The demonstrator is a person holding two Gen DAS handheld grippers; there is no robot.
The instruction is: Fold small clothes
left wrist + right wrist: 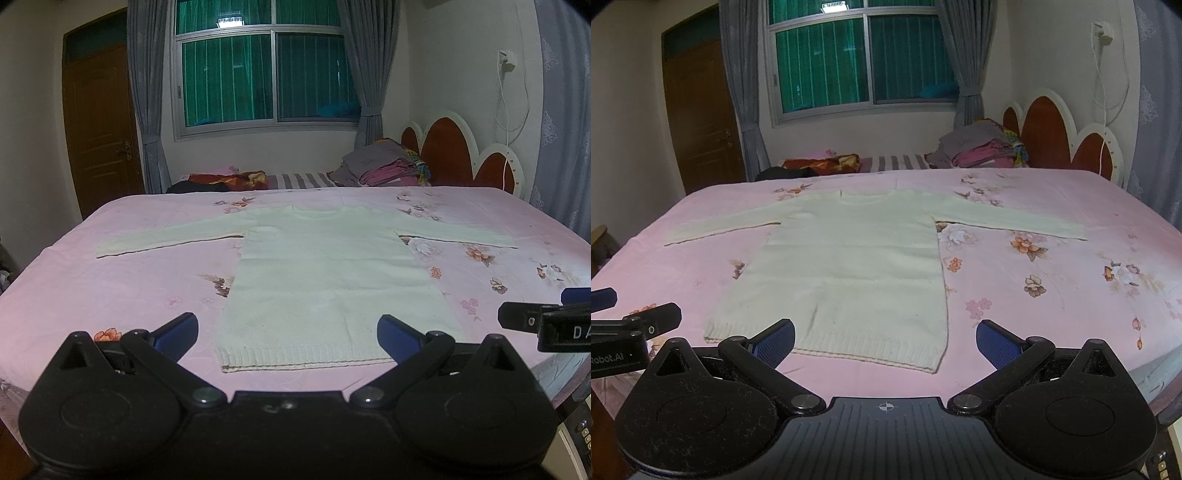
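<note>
A small cream knit sweater (325, 273) lies flat on the pink flowered bed sheet (110, 288), both sleeves spread out sideways and its ribbed hem nearest me. My left gripper (288, 336) hovers open just above the hem, blue pads wide apart with nothing between them. In the right wrist view the same sweater (846, 266) lies left of centre. My right gripper (885, 341) is open over the hem's right corner and holds nothing. Each gripper shows at the edge of the other's view: the right gripper (543, 319), the left gripper (631, 314).
A pile of folded clothes (384, 166) sits at the far side by the red and white headboard (461, 155). Dark and red fabric (225, 181) lies at the far left edge. Behind are a window with grey curtains (258, 74) and a brown door (99, 122).
</note>
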